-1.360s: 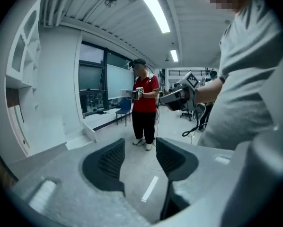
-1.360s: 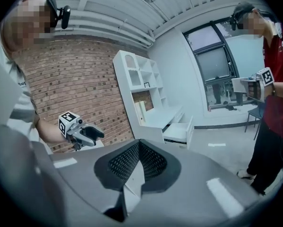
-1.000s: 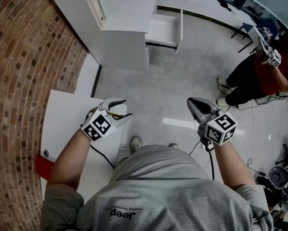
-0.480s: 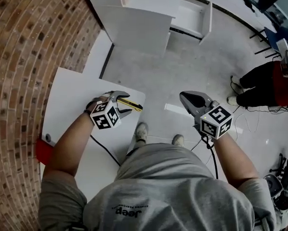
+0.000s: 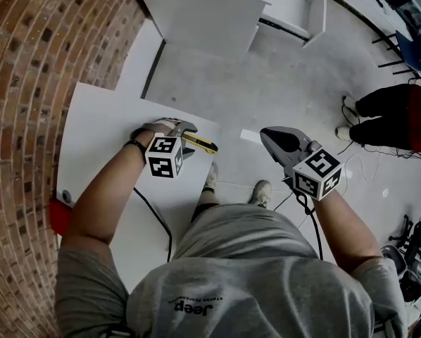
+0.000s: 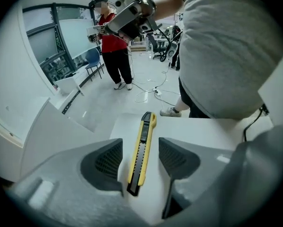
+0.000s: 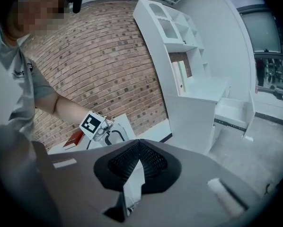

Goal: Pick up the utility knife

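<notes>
**Utility knife (image 5: 200, 144) on the table, left jaws open around it**

From the head view I see the yellow knife lying near the edge of the white table (image 5: 98, 118), with my left gripper (image 5: 188, 134) down over it. My right gripper (image 5: 268, 135) hangs off the table, above the grey floor (image 5: 267, 76), well apart from the knife. A brick wall (image 5: 27, 62) runs along the left.

In the left gripper view the knife (image 6: 141, 150) lies flat on the tabletop between the two spread jaws. It lies lengthwise along them, its black end toward the camera. Neither pad (image 6: 108, 161) touches it (a sliver of white table shows on each side).

In the right gripper view my jaws are pressed together at the tips and hold nothing. Beyond them I make out the left gripper's marker cube (image 7: 92, 123) and a white shelf unit (image 7: 189, 79).
</notes>
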